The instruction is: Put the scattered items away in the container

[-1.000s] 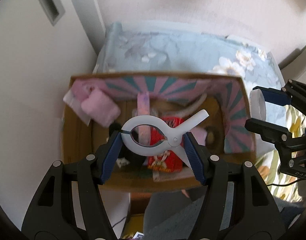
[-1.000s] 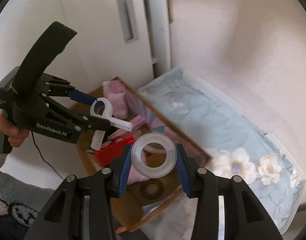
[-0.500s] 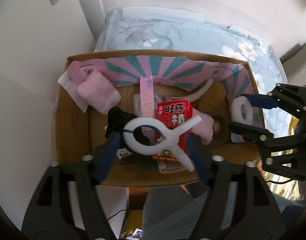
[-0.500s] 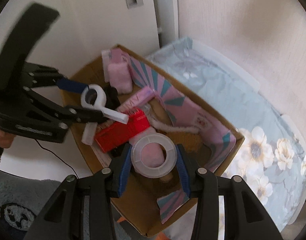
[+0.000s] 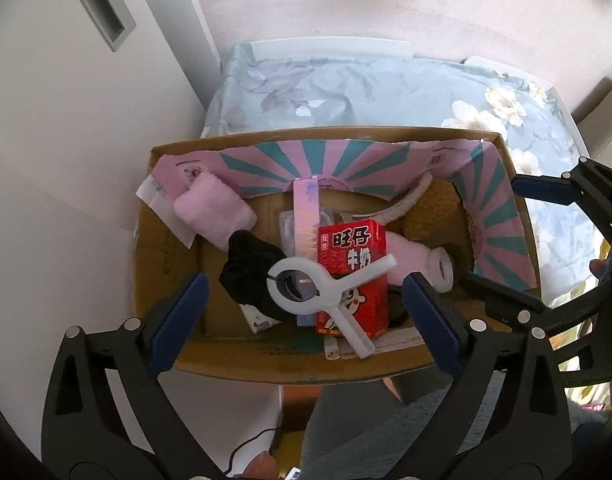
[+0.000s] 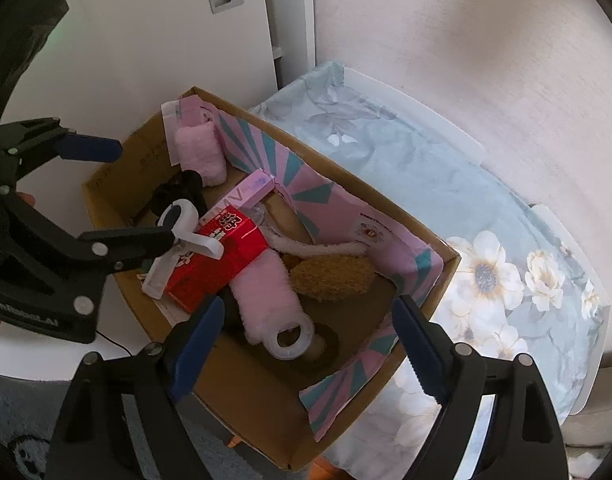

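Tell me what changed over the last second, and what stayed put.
Both grippers let go. The left gripper dropped the white clip onto the red carton; the right gripper released the clear tape ring beside the pink roll. Both jaws are opening. The cardboard box and its other contents stayed.

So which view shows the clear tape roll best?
The right wrist view: the clear tape roll lies in full view as an open ring against the pink fluffy roll in the cardboard box. The left wrist view shows it edge-on, small, near the right claw.
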`<state>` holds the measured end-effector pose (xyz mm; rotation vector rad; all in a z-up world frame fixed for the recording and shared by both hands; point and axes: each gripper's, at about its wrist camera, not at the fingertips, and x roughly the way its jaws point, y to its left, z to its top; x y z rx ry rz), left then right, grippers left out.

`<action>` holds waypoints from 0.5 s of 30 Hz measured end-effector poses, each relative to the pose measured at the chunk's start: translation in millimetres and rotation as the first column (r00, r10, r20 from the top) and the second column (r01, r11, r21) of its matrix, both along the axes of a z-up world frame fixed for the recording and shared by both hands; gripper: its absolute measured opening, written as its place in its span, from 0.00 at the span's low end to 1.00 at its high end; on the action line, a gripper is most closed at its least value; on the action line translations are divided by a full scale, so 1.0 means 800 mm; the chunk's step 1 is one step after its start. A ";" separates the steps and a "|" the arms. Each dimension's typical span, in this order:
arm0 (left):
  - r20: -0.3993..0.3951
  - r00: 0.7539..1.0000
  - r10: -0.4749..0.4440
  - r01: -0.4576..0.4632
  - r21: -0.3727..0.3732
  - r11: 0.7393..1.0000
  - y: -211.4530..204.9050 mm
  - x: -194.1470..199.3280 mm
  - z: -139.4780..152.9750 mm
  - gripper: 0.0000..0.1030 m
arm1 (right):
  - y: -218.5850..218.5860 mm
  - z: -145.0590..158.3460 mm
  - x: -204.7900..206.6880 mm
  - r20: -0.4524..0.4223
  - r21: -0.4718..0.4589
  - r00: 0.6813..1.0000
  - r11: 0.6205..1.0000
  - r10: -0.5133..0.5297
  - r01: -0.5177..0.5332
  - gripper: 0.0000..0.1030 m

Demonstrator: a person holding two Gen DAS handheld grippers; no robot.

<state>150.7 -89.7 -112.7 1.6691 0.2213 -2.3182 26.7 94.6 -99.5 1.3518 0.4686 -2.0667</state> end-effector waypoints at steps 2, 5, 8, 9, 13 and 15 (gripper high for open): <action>-0.004 1.000 0.005 -0.005 0.008 1.000 0.000 -0.001 0.001 0.95 | 0.000 0.000 -0.001 0.010 -0.007 1.000 1.000 -0.003 0.004 0.84; -0.006 1.000 0.007 -0.007 0.021 1.000 0.001 -0.004 0.002 0.95 | 0.004 0.002 -0.003 0.036 -0.034 0.999 0.999 -0.015 0.016 0.86; -0.005 1.000 -0.004 0.005 0.015 1.000 0.004 -0.008 0.004 0.97 | 0.009 0.003 -0.005 0.049 -0.047 0.998 0.998 -0.033 0.036 1.00; -0.007 1.000 -0.010 0.010 0.010 1.000 0.006 -0.010 0.006 0.98 | 0.011 0.004 -0.006 0.045 -0.044 0.998 0.998 -0.046 0.048 1.00; -0.025 1.000 -0.018 0.018 0.005 1.000 0.010 -0.016 0.015 0.99 | 0.023 0.009 -0.012 0.041 -0.025 0.993 0.994 -0.107 0.108 1.00; -0.036 0.999 -0.020 0.020 0.009 1.000 0.012 -0.021 0.021 0.99 | 0.032 0.015 -0.014 0.039 -0.024 0.988 0.988 -0.149 0.150 1.00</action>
